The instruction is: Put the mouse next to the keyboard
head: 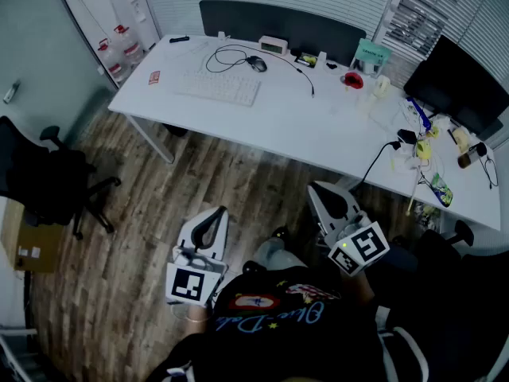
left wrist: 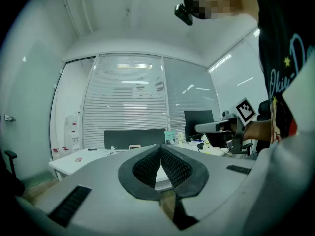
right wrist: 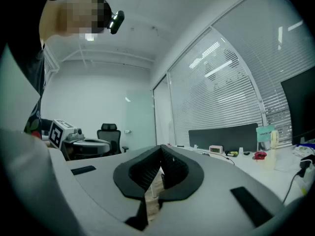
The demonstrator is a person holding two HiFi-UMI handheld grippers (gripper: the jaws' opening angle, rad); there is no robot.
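Note:
A dark mouse (head: 256,64) with a looping black cable lies on the white desk (head: 294,122), just beyond the right end of the white keyboard (head: 218,87). Both grippers are held low over the wooden floor, well short of the desk. My left gripper (head: 218,214) is shut with nothing between its pads (left wrist: 173,167). My right gripper (head: 317,190) is also shut and empty, its pads (right wrist: 173,168) meeting at the tips. In the left gripper view the desk (left wrist: 83,160) shows far off, and the right gripper (left wrist: 203,128) hangs at the right.
A black office chair (head: 48,177) and a cardboard box (head: 30,247) stand at the left. On the desk are a small clock (head: 273,44), a red object (head: 353,80), a monitor (head: 457,86) and clutter at the right. A grey partition (head: 278,24) backs the desk.

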